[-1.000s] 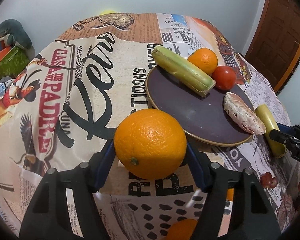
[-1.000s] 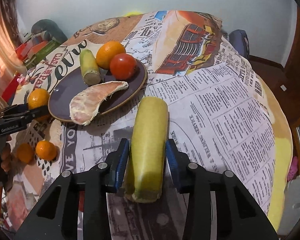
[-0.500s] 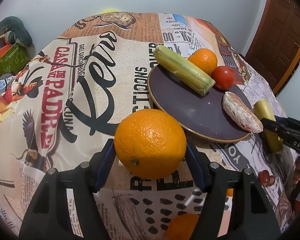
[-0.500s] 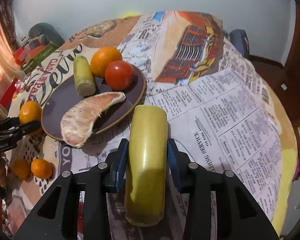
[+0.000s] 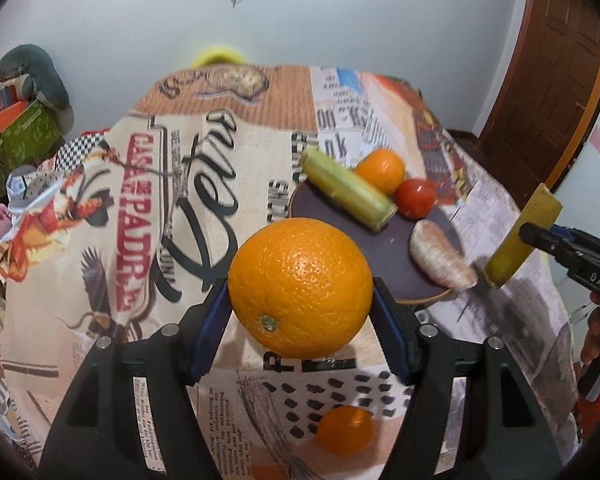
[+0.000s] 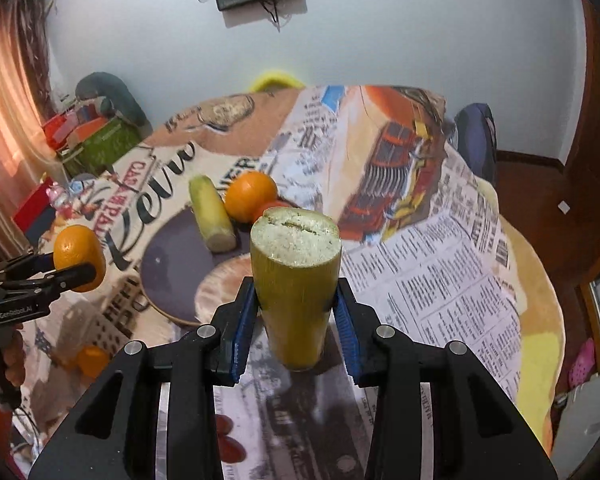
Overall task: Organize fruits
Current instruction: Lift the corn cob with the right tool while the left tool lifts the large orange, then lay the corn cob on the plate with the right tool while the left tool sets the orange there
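Meanwhile, both hand-held grippers carried fruit above the bench.
Left hand-held gripper (image 5: 300, 312) clamped a large orange (image 5: 300, 286); right hand-held gripper (image 6: 296, 316) pinched a yellow-green sugarcane piece (image 6: 296, 284), cut end up. At 12 o'clock of the orange sat the dark plate (image 5: 340, 216) with cane, orange, tomato (image 5: 415, 198) and peeled citrus segment (image 5: 440, 258).
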